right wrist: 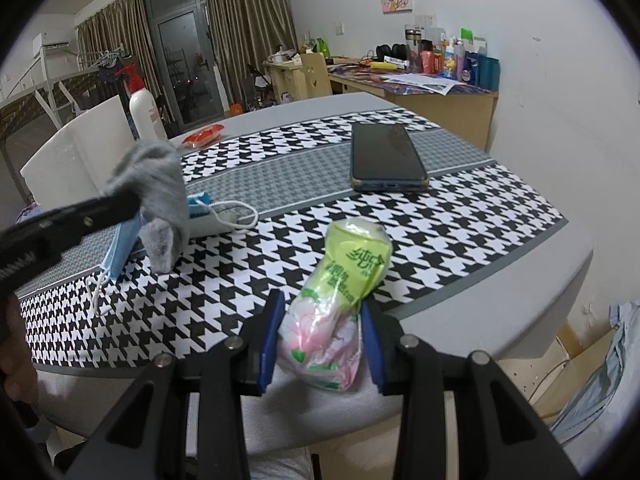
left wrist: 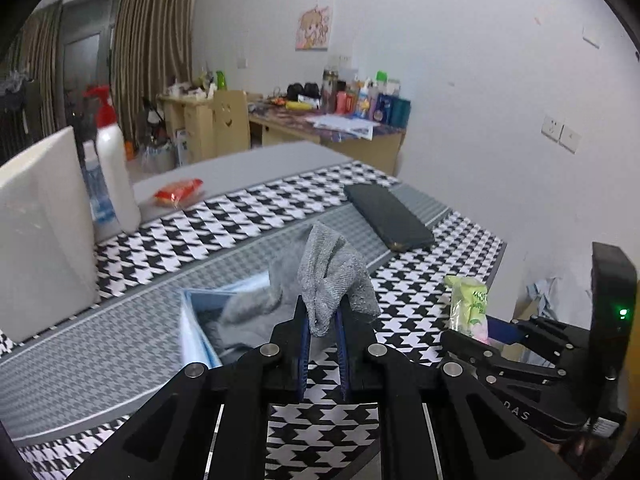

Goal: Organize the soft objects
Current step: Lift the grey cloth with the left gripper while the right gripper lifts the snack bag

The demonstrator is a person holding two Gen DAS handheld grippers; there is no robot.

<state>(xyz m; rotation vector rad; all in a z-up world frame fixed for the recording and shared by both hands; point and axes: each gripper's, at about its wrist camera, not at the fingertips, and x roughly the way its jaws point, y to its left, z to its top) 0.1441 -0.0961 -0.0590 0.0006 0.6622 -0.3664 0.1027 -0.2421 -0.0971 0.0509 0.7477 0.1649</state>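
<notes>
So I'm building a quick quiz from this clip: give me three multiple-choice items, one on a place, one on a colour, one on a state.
1. Where does the phone lie?
A. on the patterned table mat
B. on the far desk
C. in the white box

2. What colour is the cloth in the left gripper?
A. red
B. grey
C. yellow

3. How is the tissue pack held?
A. lying loose on the floor
B. under the phone
C. clamped in the right gripper

Key: 1 A, it rests flat on the houndstooth mat. 2 B, the pinched fabric is grey. 3 C, both pads press its sides.
</notes>
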